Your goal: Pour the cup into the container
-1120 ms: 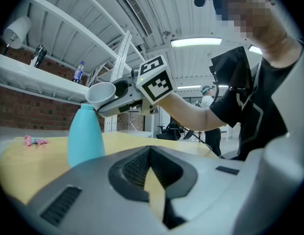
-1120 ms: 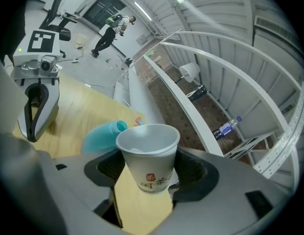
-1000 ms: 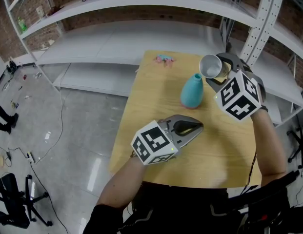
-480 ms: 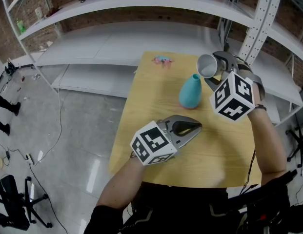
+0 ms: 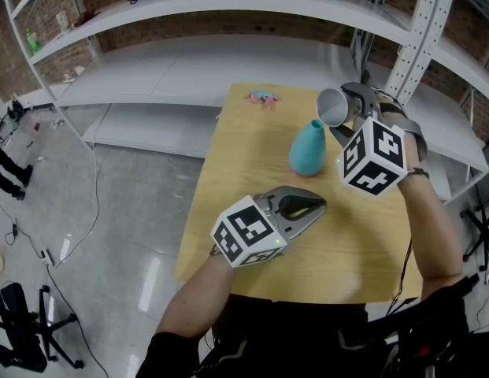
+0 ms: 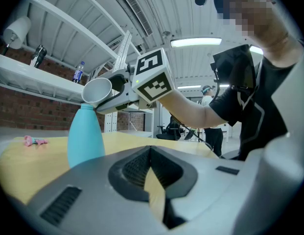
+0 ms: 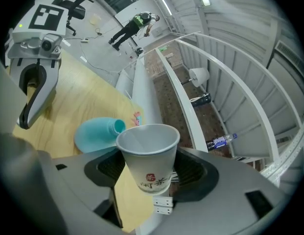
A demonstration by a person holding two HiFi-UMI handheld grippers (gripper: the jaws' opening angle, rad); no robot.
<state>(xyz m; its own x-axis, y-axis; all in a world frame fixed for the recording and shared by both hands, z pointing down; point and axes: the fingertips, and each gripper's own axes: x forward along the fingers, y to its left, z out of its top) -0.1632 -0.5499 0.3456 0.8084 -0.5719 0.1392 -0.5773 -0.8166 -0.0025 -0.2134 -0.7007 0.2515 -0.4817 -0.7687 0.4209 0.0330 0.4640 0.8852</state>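
Right claw (image 7: 149,173) clamps cup (image 7: 148,148) | its view alone shows red print | left claw (image 6: 151,153) closed, empty | container (image 5: 309,150) upright

1 cup (image 5: 334,106) — 1 container (image 5: 308,150)

We are logging: cup (image 7: 147,154) – paper, matt, smooth | container (image 5: 309,150) – smooth matt plastic | table (image 5: 242,160) – wood, smooth, satin | floor (image 5: 134,211) – glossy
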